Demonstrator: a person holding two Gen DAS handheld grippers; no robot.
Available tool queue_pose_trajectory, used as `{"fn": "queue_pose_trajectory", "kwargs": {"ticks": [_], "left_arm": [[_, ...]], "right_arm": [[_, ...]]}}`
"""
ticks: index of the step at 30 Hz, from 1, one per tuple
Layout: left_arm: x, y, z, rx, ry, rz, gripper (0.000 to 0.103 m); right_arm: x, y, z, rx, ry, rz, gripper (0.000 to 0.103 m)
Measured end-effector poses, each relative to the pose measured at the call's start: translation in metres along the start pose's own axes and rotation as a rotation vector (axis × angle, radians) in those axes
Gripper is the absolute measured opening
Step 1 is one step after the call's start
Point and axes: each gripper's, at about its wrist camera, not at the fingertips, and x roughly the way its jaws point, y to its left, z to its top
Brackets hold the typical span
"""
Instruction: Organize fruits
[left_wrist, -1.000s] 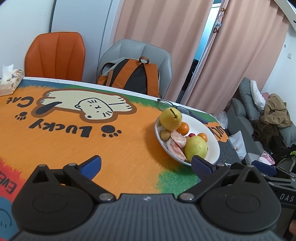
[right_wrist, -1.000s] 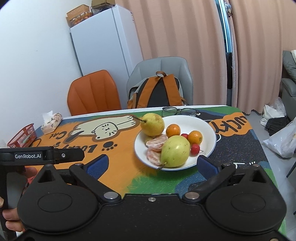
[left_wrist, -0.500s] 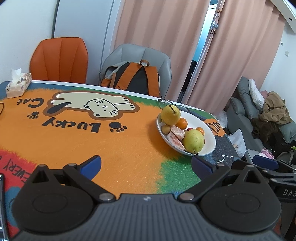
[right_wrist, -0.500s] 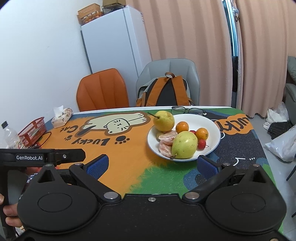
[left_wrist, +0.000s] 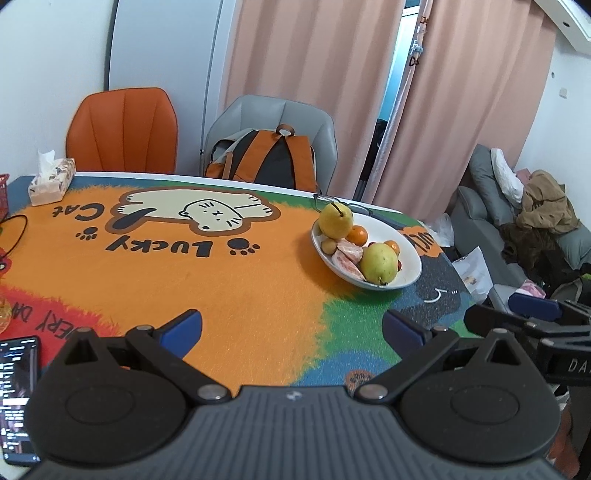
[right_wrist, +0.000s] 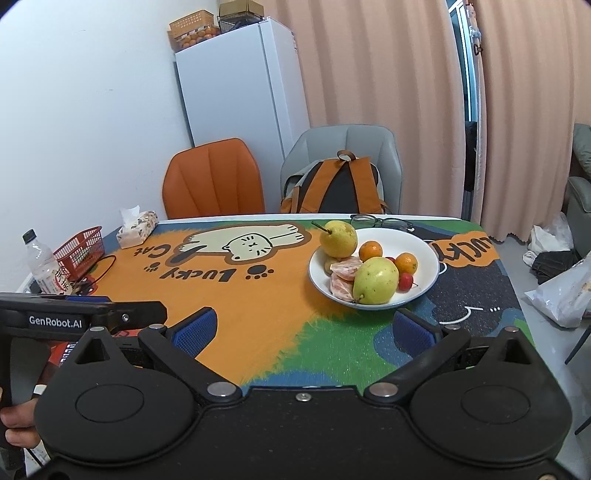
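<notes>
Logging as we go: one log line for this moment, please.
left gripper: open, empty | right gripper: open, empty | fruits: all in white plate | both grippers short of plate

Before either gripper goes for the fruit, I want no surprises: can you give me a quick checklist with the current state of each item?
1. Left gripper open and empty: ok.
2. Right gripper open and empty: ok.
3. Fruit all inside the white bowl: ok.
4. Front pear free to grasp from this side: ok.
5. Glasses clear of the bowl: not ok, they lie right at its far rim.
6. Where the fruit should end up: cannot tell.
</notes>
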Motion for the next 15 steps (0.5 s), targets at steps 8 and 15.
{"fn": "queue_pose_trajectory", "kwargs": {"ticks": [8, 15], "left_arm": [[-0.021, -0.003, -0.006, 0.009, -0.011, 0.012, 0.103], [-0.038, -0.005, -0.010, 0.028, -0.039, 0.032, 0.103]], "right_arm": [[-0.022, 0.001, -0.003, -0.008, -0.001, -0.003, 0.103], [-0.039, 0.006, -0.004, -0.020, -0.022, 0.000, 0.103]]}}
